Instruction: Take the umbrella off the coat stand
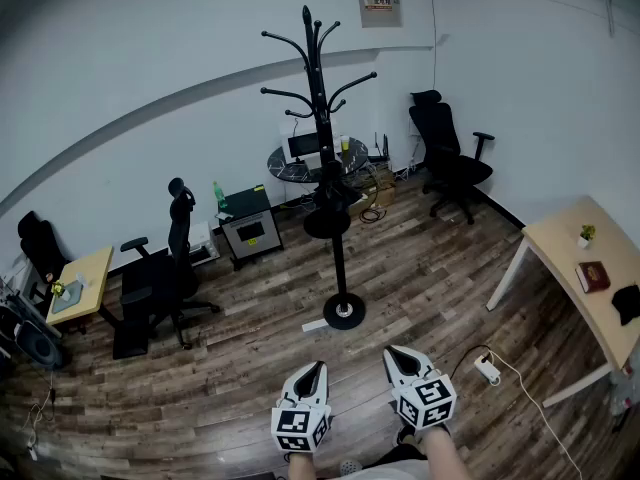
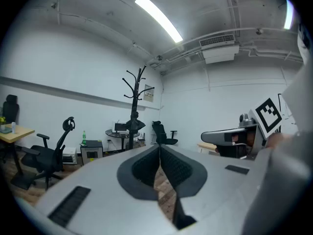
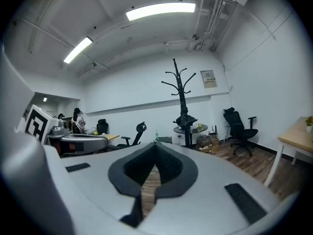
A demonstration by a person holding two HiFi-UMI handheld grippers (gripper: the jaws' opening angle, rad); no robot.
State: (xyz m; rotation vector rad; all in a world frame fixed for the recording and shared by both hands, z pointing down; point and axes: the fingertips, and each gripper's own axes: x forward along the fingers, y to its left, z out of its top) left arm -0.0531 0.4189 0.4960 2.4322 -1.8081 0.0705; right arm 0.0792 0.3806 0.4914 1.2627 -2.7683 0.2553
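Note:
A tall black coat stand (image 1: 340,258) rises from a round base on the wood floor in the middle of the room. A black bundle that looks like the folded umbrella (image 1: 329,190) hangs at mid height on its pole, just above a round black tray. The same bundle is the umbrella (image 2: 133,125) in the left gripper view and the umbrella (image 3: 186,120) in the right gripper view. My left gripper (image 1: 311,369) and right gripper (image 1: 396,354) are held side by side near me, well short of the stand. Both point toward it. The left gripper (image 2: 159,148) and the right gripper (image 3: 155,143) are shut with nothing between the jaws.
A black office chair (image 1: 452,163) stands at the back right and another chair (image 1: 160,283) at the left. A wooden desk (image 1: 585,268) is on the right. A white power strip (image 1: 487,369) with its cable lies on the floor. A round table (image 1: 315,160) stands behind the stand.

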